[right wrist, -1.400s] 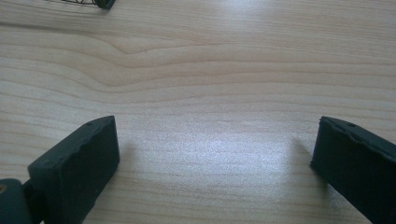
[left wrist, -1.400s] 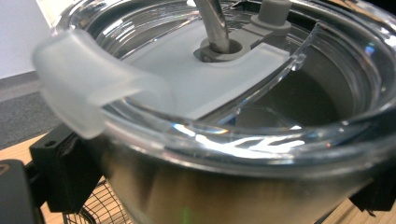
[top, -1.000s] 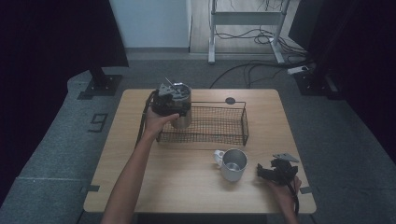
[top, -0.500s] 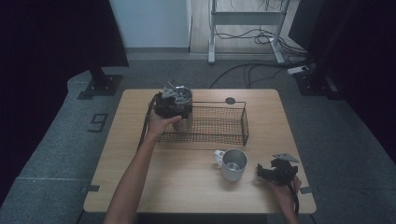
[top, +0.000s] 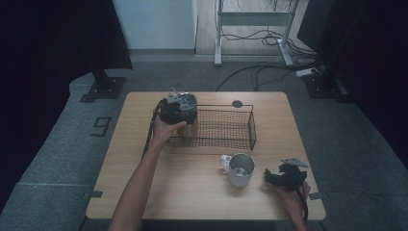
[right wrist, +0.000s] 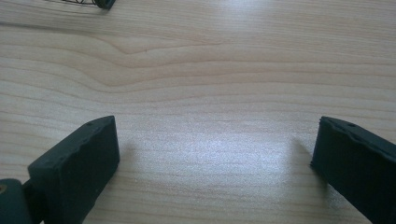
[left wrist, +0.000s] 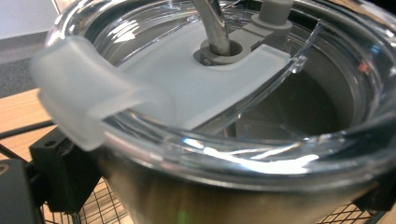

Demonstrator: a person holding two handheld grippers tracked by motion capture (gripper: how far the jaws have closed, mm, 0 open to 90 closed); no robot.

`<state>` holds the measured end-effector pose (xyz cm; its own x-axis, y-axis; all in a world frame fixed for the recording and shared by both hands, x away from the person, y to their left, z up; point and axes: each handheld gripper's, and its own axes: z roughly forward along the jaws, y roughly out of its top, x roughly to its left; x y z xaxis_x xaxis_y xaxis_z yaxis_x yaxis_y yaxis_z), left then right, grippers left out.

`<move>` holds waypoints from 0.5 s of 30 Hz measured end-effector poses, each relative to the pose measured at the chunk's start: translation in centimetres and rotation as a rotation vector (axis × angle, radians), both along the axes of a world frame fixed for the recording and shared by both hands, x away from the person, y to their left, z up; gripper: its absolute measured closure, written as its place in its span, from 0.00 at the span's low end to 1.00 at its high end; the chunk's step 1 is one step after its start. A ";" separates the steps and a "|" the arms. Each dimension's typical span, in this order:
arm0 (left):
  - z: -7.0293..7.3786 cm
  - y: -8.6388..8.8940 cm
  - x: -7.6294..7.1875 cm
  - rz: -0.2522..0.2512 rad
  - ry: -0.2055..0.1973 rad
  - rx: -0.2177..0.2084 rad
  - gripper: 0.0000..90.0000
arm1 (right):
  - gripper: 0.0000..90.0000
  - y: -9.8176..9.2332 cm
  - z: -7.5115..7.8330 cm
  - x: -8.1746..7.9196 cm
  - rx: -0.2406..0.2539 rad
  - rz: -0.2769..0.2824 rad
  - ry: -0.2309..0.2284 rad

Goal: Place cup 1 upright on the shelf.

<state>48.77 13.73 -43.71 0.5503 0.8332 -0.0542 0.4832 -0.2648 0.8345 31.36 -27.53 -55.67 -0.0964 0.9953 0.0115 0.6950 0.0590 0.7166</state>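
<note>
A steel tumbler with a clear lid and a metal straw stands upright at the left end of a black wire basket. My left gripper is shut on the tumbler's body just below the lid, one jaw on each side. Whether the tumbler's base touches the basket floor I cannot tell. Near the table's front right, my right gripper rests low over the wood, open, with only bare tabletop between its fingers. A steel mug stands upright just left of it.
The wooden table has bare room in front of the basket and to the left. A small black disc lies behind the basket. Dark floor with cables and stands surrounds the table.
The left hand has sunk a little with the tumbler, down at the basket's left end. The right hand and the mug have kept still.
</note>
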 end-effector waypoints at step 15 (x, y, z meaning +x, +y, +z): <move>-1.2 0.0 0.0 0.016 0.019 0.000 0.05 | 0.00 0.0 0.0 0.0 0.000 0.000 0.000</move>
<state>48.77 13.69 -44.92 0.5358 0.8419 -0.0644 0.5032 -0.2571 0.8250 31.36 -27.53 -55.67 -0.0965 0.9953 0.0113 0.6949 0.0592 0.7166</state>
